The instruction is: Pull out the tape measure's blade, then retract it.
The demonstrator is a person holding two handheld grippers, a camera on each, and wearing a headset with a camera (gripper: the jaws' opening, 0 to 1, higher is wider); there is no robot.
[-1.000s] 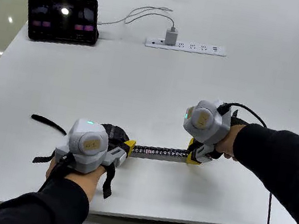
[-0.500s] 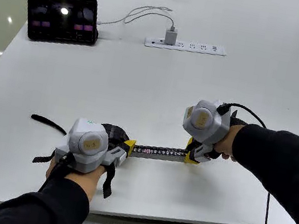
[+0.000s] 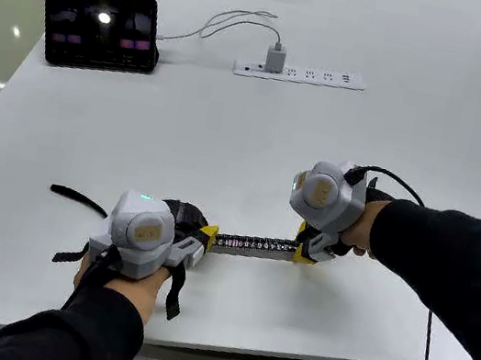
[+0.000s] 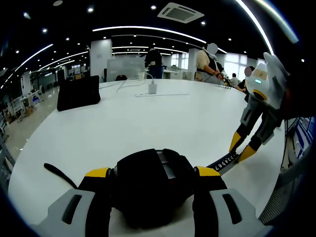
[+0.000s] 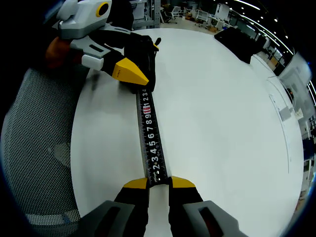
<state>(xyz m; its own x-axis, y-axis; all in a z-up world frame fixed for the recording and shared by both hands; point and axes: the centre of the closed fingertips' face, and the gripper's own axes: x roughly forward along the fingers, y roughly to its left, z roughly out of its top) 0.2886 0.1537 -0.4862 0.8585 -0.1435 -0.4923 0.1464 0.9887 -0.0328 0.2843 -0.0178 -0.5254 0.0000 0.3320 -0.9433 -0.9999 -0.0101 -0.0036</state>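
**A:** Where is the tape measure [image 4: 150, 180]?

**B:** Close to the near edge of the table [image 3: 256, 145]. Its black case is clamped between the jaws of the left tool [image 3: 206, 235], which stand as wide as the case and press on both its sides. I cannot tell whether the case rests on the table or hangs just over it.

**A:** And the blade [image 5: 149, 143]?

**B:** A short stretch is out of the case, running straight along the near edge toward the right. The right tool [image 5: 158, 182] has its jaws nearly closed on the blade's free end. Its yellow tips pinch the blade from either side, low over the table.

**A:** So how far along is the job?

**B:** Part way, I judge. The blade is out, so some pulling is done. Only a modest length shows between the two tools, though, and they stand near each other rather than well apart. From this moment alone I cannot say whether this is the draw or the return. Either way the retraction is not finished, because the blade's end has to reach the mouth of the case first.

**A:** Anything nearby to mind?

**B:** Nothing close. A black strap [image 3: 79, 199] lies just left of the left tool. A tablet [image 3: 99, 29] stands toward the far left corner, and a power strip [image 3: 301, 74] with a plugged charger lies further back. Both are well apart from the work.
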